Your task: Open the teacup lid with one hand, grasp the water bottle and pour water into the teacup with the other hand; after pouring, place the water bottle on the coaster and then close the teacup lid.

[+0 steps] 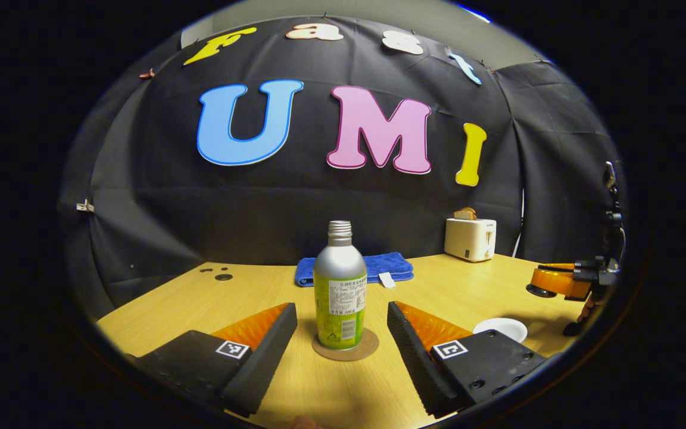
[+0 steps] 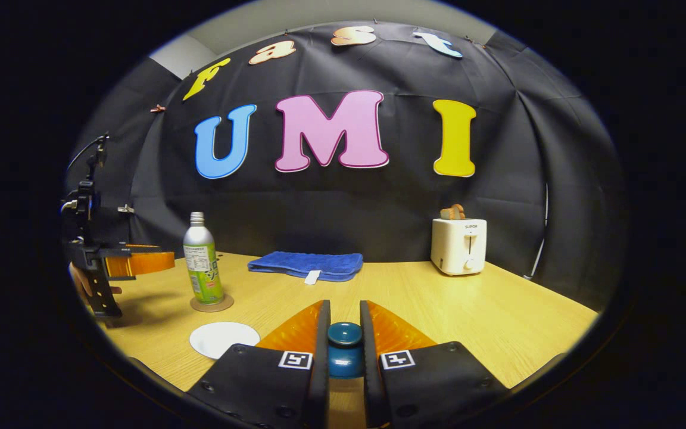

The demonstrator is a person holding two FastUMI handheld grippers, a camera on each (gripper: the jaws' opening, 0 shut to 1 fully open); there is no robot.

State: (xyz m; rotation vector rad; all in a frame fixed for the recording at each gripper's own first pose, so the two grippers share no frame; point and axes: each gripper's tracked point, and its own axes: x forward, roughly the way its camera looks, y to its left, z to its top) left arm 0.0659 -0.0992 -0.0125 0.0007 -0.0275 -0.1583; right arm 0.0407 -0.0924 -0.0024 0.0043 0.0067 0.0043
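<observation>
A silver and green water bottle [image 1: 340, 286] [image 2: 203, 265], with no cap on its neck, stands upright on a round brown coaster [image 1: 345, 348] [image 2: 212, 304]. My left gripper [image 1: 341, 307] is open, one finger on each side of the bottle and apart from it; in the right gripper view it [image 2: 140, 262] is at the far left. My right gripper [image 2: 344, 305] is shut on the dark blue knob of the teacup lid [image 2: 344, 348]. It shows at the right edge of the left gripper view [image 1: 557, 280]. The cup under the lid is hidden.
A white round disc [image 2: 224, 338] [image 1: 501, 328] lies flat on the wooden table [image 2: 498, 310] between the two grippers. A folded blue towel [image 2: 307, 264] [image 1: 379, 268] lies at the back, and a white toaster [image 2: 459, 244] [image 1: 470, 238] stands at the back right.
</observation>
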